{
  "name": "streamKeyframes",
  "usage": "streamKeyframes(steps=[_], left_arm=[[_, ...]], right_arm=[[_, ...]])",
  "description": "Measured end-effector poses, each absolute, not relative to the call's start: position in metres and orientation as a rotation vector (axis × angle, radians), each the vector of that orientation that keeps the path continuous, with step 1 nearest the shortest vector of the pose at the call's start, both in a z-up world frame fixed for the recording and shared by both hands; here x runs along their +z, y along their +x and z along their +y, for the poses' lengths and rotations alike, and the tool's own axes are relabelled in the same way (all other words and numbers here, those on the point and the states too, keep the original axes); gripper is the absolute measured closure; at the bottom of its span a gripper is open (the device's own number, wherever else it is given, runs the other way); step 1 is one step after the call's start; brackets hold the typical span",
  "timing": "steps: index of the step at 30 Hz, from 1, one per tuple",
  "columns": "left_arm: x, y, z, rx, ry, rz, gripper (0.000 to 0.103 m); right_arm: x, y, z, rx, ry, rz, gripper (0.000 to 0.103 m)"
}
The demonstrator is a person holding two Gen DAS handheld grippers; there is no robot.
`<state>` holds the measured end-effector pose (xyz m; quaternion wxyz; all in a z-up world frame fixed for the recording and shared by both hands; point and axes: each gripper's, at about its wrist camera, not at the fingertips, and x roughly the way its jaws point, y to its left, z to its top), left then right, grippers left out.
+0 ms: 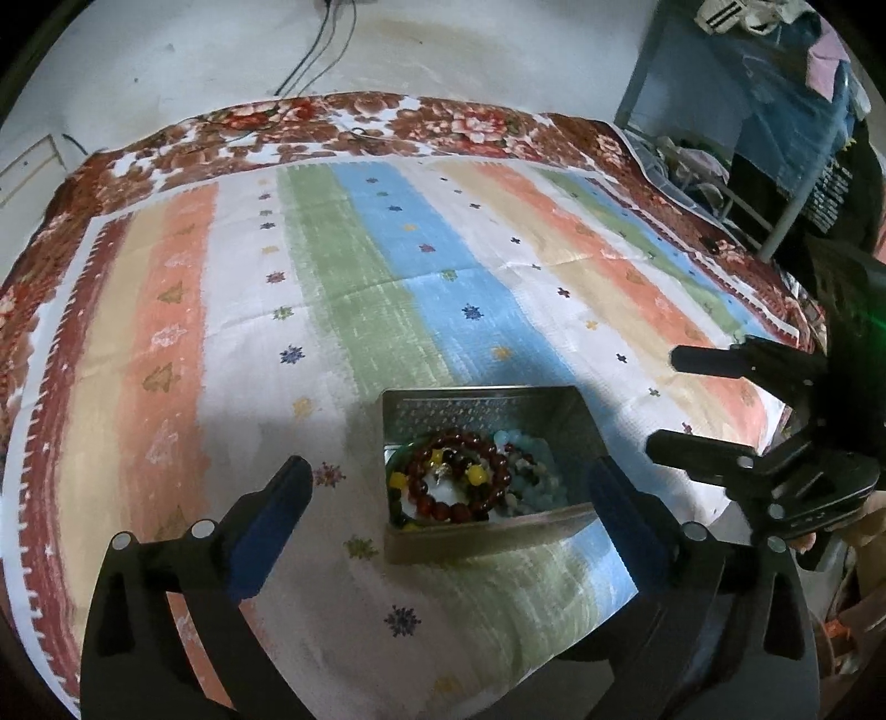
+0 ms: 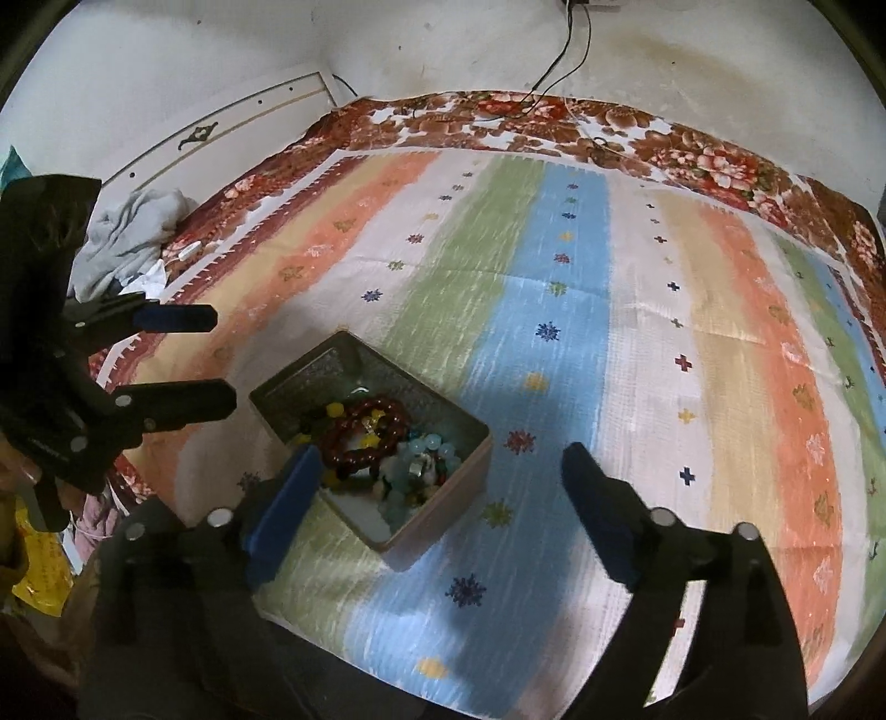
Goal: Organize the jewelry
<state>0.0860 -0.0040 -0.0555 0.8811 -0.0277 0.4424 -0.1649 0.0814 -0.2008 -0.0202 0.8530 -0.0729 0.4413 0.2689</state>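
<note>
An open metal tin sits on the striped cloth, filled with bead bracelets. A dark red bead bracelet lies on top, with pale blue beads beside it. The tin and the red bracelet also show in the right wrist view. My left gripper is open and empty, just above and in front of the tin. My right gripper is open and empty, its left finger over the tin's near corner. Each gripper shows in the other's view, the right one and the left one.
The striped cloth covers a floral blanket on a bed. Crumpled grey clothing lies at the bed's left edge. A metal rack with clutter stands at the right. Cables hang on the wall behind.
</note>
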Motion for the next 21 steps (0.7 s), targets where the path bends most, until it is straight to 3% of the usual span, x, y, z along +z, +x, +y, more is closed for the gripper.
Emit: streamKeyframes(steps=[8,21], left_arm=[[-0.046,0.061,0.002,-0.306,-0.051,0.852,0.005],[-0.036,0.013,-0.005,-0.256,-0.036,0.741,0.005]], right_arm=[[-0.004,0.056,-0.206,0.559,-0.141,0.867,0.005],[0.017,0.007,-0.219,0.494,-0.099,0.739,0.005]])
